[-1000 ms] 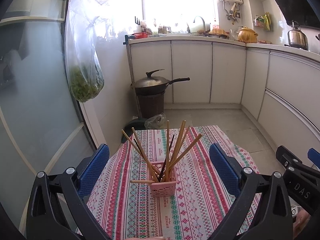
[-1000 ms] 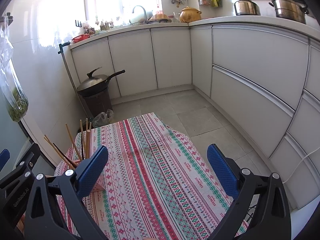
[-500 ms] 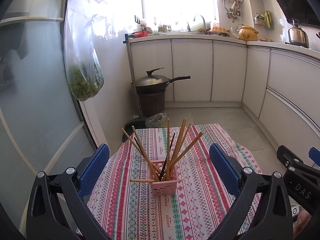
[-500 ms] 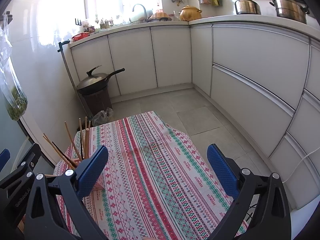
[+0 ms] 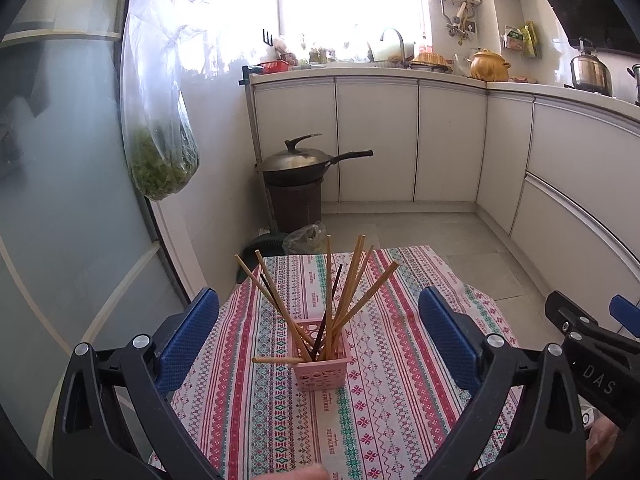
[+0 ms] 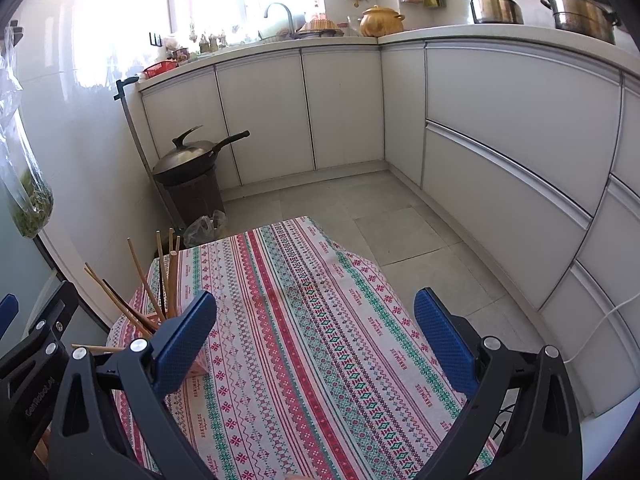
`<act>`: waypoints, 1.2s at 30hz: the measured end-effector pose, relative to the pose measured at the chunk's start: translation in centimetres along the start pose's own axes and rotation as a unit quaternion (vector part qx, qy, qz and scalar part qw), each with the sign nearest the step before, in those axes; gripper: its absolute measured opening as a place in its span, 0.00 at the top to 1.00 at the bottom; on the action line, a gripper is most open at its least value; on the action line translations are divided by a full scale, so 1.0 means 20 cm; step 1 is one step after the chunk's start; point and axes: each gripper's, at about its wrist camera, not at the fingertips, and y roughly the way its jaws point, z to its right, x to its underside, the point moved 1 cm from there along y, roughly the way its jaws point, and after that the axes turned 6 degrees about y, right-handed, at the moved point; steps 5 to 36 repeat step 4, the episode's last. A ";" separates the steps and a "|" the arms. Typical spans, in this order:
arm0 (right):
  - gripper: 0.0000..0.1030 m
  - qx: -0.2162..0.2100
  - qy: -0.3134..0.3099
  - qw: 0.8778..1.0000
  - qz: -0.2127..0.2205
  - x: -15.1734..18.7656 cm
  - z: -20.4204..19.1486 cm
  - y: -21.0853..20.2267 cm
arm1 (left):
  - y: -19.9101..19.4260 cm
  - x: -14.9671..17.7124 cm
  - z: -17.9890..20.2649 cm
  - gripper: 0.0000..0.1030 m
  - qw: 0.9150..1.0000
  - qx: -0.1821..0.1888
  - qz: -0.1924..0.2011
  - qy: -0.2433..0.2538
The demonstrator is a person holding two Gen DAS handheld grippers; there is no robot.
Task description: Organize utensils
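A small pink basket (image 5: 320, 368) stands on the striped tablecloth (image 5: 380, 412), holding several wooden chopsticks (image 5: 352, 280) and a dark pair fanned out upright; one chopstick (image 5: 276, 359) lies across its rim. My left gripper (image 5: 320, 332) hovers open just short of the basket, nothing between its blue pads. In the right wrist view the chopsticks (image 6: 168, 276) rise at the left, the basket mostly hidden behind the left finger. My right gripper (image 6: 316, 332) is open over bare tablecloth (image 6: 320, 320), to the right of the basket.
The small table stands in a kitchen with white cabinets (image 5: 376, 140). A wok on a dark bin (image 5: 300, 184) sits beyond the table's far edge. A bag of greens (image 5: 160, 120) hangs at the left by a glass door. The other gripper's body (image 5: 592, 344) shows at the right.
Both grippers have drawn back and risen slightly, so the basket sits a little farther off. Both stay open; the chopsticks have not moved.
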 end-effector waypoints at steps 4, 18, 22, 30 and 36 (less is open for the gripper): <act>0.06 -0.001 0.001 1.000 -0.001 0.00 0.00 0.00 | -0.01 0.00 -0.01 0.07 1.000 -0.007 0.004 -0.002; 0.06 -0.001 0.001 1.000 -0.001 0.00 0.00 0.00 | -0.01 0.00 -0.01 0.07 1.000 -0.007 0.004 -0.002; 0.06 -0.001 0.001 1.000 -0.001 0.00 0.00 0.00 | -0.01 0.00 -0.01 0.07 1.000 -0.007 0.004 -0.002; 0.06 -0.001 0.001 1.000 -0.001 0.00 0.00 0.00 | -0.01 0.00 -0.01 0.07 1.000 -0.007 0.004 -0.002; 0.06 -0.001 0.001 1.000 -0.001 0.00 0.00 0.00 | -0.01 0.00 -0.01 0.07 1.000 -0.007 0.004 -0.002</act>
